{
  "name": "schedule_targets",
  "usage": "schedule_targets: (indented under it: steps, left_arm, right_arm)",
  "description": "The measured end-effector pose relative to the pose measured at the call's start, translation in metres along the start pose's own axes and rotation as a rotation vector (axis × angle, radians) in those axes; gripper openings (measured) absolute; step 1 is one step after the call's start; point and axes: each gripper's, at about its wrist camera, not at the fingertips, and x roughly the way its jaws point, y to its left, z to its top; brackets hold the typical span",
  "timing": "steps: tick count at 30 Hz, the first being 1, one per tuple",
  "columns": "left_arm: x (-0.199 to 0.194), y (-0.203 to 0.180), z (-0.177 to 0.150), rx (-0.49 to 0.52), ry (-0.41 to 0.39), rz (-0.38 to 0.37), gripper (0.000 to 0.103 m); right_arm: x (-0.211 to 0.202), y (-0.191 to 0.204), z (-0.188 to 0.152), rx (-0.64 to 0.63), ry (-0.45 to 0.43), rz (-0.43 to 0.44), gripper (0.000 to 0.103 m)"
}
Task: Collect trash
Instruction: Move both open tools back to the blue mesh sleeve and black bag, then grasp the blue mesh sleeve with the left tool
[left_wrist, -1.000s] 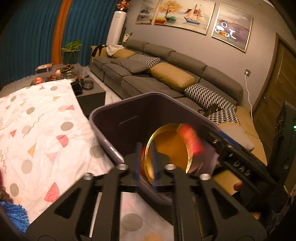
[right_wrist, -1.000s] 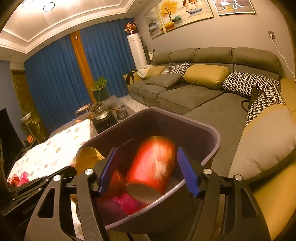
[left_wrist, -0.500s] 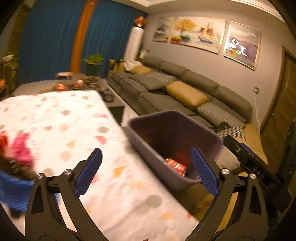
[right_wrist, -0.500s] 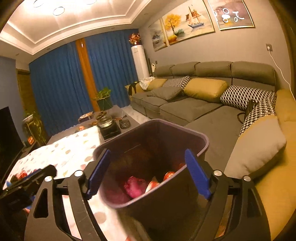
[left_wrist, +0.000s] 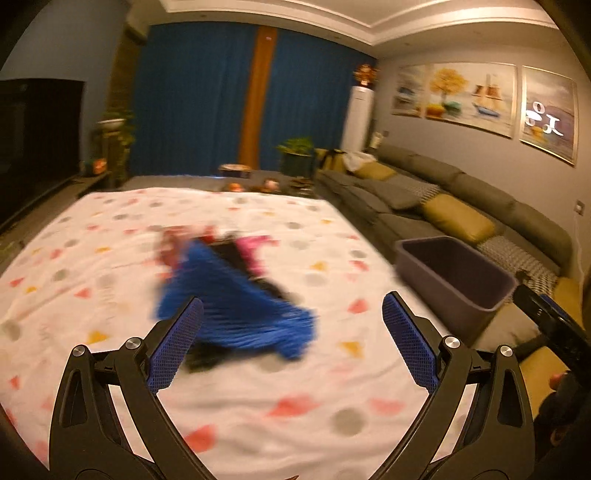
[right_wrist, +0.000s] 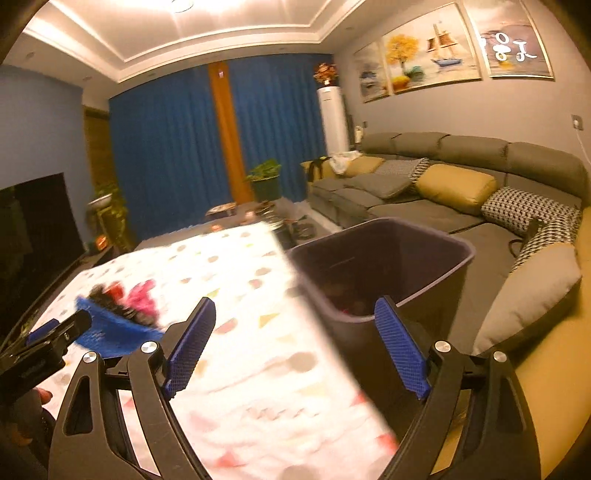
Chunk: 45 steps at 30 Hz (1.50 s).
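Observation:
A dark purple bin (right_wrist: 391, 273) stands beside the table's right edge; it also shows in the left wrist view (left_wrist: 458, 277). Reddish trash lies inside it. On the patterned tablecloth (left_wrist: 258, 391) lies a blurred pile: a blue wrapper (left_wrist: 236, 314) with pink and black pieces; it shows in the right wrist view (right_wrist: 110, 325) too. My left gripper (left_wrist: 291, 343) is open and empty, just short of the pile. My right gripper (right_wrist: 295, 350) is open and empty, between the table edge and the bin.
A long grey sofa (right_wrist: 424, 192) with yellow and patterned cushions runs along the right wall. A low dark table (left_wrist: 258, 181) with small items stands beyond the cloth. A TV (right_wrist: 37, 229) is at the left, blue curtains (left_wrist: 207, 107) behind.
Both grippers let their trash fall into the bin and opened. They swung left and back from the bin toward the table; the left one now faces the blue pile.

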Motion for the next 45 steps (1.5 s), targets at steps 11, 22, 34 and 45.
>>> schedule_targets:
  steps: [11,22,34,45]
  left_arm:
    - [-0.033,0.083,-0.011,-0.056,-0.010,0.105,0.096]
    - [0.003,0.105,-0.005,-0.083,0.039,0.007,0.092]
    - [0.059,0.112,-0.007,-0.151,0.180,-0.174,0.041]
    - [0.027,0.093,-0.006,-0.144,0.129,-0.340,0.005]
  right_arm:
    - [-0.002,0.073,-0.019,-0.055,0.028,0.087,0.085]
    - [0.016,0.106,-0.027,-0.085,0.046,0.094,0.085]
    - [0.036,0.107,-0.026,-0.089,0.065,0.101,0.085]
    - [0.037,0.111,-0.030,-0.104,0.073,0.098,0.085]
